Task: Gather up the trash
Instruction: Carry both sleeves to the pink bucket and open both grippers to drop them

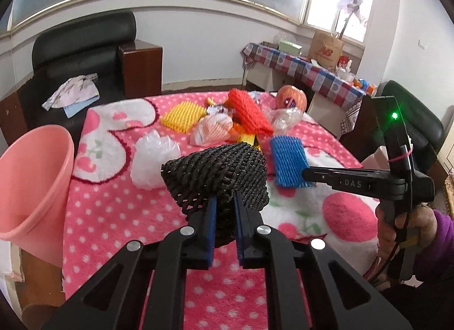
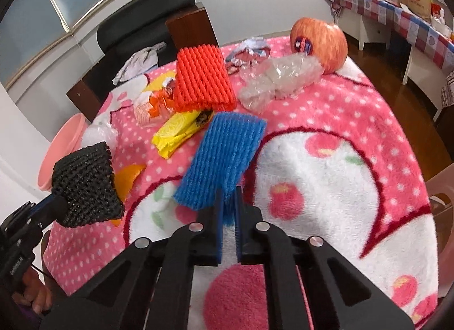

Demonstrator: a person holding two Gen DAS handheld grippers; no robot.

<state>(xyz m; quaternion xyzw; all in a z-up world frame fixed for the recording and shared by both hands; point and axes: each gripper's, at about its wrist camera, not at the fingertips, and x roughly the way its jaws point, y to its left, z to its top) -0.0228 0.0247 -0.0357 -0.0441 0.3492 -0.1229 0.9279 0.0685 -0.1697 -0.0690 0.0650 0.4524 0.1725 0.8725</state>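
Two handheld grippers work a table draped in a pink polka-dot blanket (image 2: 354, 119), each carrying a piece of foam fruit netting lifted from the litter. The left gripper (image 1: 225, 202) has its jaws pinched tight on a black foam net (image 1: 218, 173), held clear of the blanket and close to the pink bin (image 1: 34, 188), which stands at the table's left edge; that nearness suggests the net is headed for the bin's open mouth. The right gripper (image 2: 227, 199) clamps one end of a blue foam net (image 2: 224, 156), whose far end hangs over the blanket farther from the bin, apparently waiting its turn.

Beyond the bin, in the middle of the table, more trash awaits: an orange-red foam net (image 2: 203, 77), a yellow wrapper (image 2: 177, 131), crumpled clear plastic (image 2: 278, 80) and a white plastic wad (image 1: 154, 159), the piece nearest the bin. An apple (image 2: 320, 43) sits at the far edge, well away from the bin; it looks like fruit, not rubbish, so it likely stays.
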